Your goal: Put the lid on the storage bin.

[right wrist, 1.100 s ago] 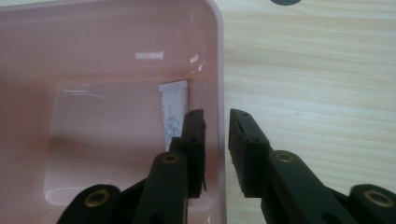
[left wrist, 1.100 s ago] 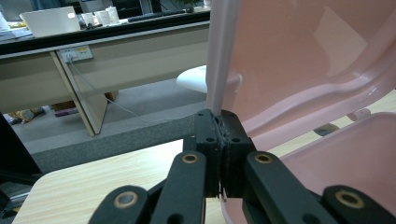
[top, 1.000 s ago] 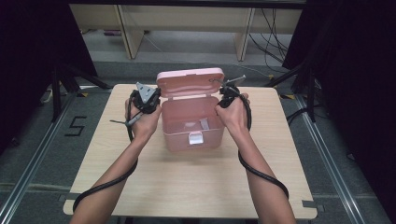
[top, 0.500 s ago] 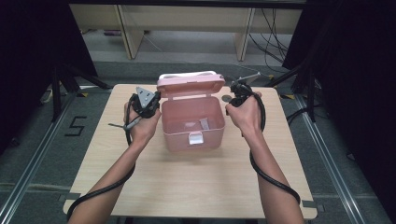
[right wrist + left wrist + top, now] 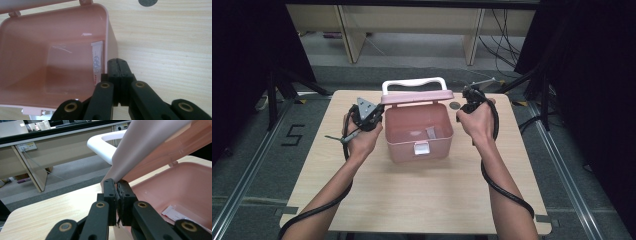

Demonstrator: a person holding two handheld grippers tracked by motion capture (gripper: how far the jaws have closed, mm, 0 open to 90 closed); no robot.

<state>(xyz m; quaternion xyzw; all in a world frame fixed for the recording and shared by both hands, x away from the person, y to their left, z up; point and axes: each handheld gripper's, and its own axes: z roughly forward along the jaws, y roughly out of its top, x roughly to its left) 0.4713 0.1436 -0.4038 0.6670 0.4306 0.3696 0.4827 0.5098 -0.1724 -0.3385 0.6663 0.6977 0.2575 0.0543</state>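
Right gripper [image 5: 472, 97]: at 1.0 s ago it sat against the pink box's [image 5: 419, 131] right rim; now it is clear of the box, off toward 3 o'clock, jaws pressed together on nothing. A dark round disc [image 5: 455, 105] on the table [image 5: 422, 185], hidden under the hand before, is now exposed between lid [image 5: 417, 96] and right gripper.

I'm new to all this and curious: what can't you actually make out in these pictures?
- Print on the small white packet in the pink plastic box: too blurred, right gripper view.
- Dark round spot on the wooden table: cut off by the top edge.
- White front latch: too small, high view.
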